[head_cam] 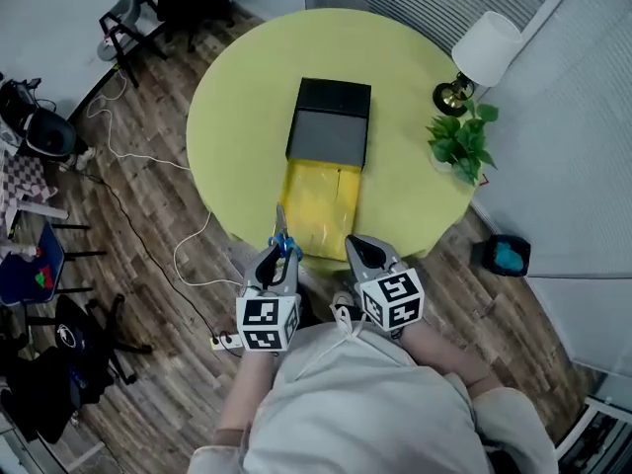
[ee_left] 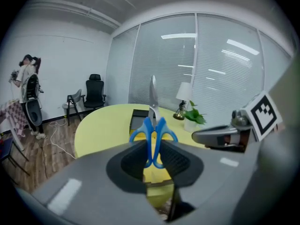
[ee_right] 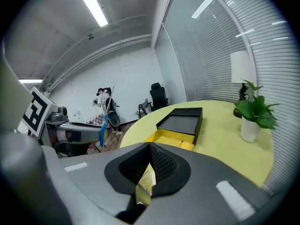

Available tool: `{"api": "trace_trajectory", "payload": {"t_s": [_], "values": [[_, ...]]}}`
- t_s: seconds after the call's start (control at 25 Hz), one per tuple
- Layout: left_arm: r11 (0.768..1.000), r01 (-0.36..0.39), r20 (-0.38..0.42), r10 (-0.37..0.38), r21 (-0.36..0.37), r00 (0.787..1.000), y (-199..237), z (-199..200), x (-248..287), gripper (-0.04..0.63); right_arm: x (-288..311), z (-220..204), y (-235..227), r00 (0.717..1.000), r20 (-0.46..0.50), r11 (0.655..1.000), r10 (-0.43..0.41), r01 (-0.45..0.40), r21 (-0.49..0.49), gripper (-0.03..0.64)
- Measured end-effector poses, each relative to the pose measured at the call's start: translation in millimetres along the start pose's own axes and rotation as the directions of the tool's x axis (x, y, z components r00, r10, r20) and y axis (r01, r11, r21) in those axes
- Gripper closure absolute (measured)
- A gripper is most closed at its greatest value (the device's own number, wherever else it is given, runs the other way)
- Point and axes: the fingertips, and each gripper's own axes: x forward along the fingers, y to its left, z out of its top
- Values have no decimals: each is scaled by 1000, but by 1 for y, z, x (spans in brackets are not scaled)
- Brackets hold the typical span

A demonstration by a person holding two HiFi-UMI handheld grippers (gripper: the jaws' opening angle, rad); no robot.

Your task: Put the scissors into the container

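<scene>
Blue-handled scissors (head_cam: 283, 239) stand with their blades pointing forward and up, and my left gripper (head_cam: 276, 257) is shut on their handles. In the left gripper view the blue handles (ee_left: 151, 136) sit between the black pads. The container is a black box (head_cam: 331, 121) with an open yellow drawer (head_cam: 321, 200) on the round yellow-green table (head_cam: 237, 117). Both grippers hover at the table's near edge, just short of the drawer. My right gripper (head_cam: 360, 250) is shut with nothing in it; its view looks at the box (ee_right: 180, 121) and the drawer (ee_right: 171, 137).
A white lamp (head_cam: 484, 52) and a potted plant (head_cam: 462, 141) stand at the table's right side. On the wooden floor lie cables, a power strip (head_cam: 225, 342) and a dark bin (head_cam: 506, 255). Chairs (head_cam: 133, 13) stand at the far left, and a person (ee_left: 26, 78) stands by the wall.
</scene>
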Motion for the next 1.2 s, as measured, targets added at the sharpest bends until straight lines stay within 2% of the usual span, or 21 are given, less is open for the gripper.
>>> {"api": "trace_trajectory", "payload": {"t_s": [0.24, 0.4, 0.6, 0.72, 0.84, 0.92, 1.0, 1.12, 1.2], "values": [[983, 157, -47, -153, 94, 987, -1, 27, 40, 509, 1, 21, -36, 983, 42, 980, -178, 173, 99, 617], [962, 236, -95, -224, 134, 970, 6, 32, 62, 511, 5, 27, -37, 968, 46, 962, -248, 240, 133, 617], [933, 310, -199, -273, 182, 941, 16, 16, 91, 511, 17, 23, -33, 953, 26, 943, -303, 296, 153, 617], [912, 359, -271, -301, 199, 914, 14, 1, 103, 509, 22, 17, -32, 945, 6, 935, -328, 324, 143, 617], [891, 405, -376, -310, 207, 873, 10, -22, 119, 509, 21, 16, -36, 933, -2, 922, -361, 357, 148, 617], [877, 424, -444, -295, 226, 846, 10, -36, 130, 509, 20, 17, -40, 924, -1, 913, -383, 379, 148, 617], [866, 433, -491, -271, 252, 828, 12, -45, 139, 509, 19, 18, -42, 918, -1, 908, -397, 392, 150, 617], [860, 443, -540, -253, 255, 803, 13, -59, 151, 509, 18, 18, -44, 914, -3, 903, -406, 402, 150, 617], [859, 458, -573, -262, 228, 777, 10, -67, 156, 508, 18, 18, -44, 913, -4, 903, -408, 404, 148, 617]]}}
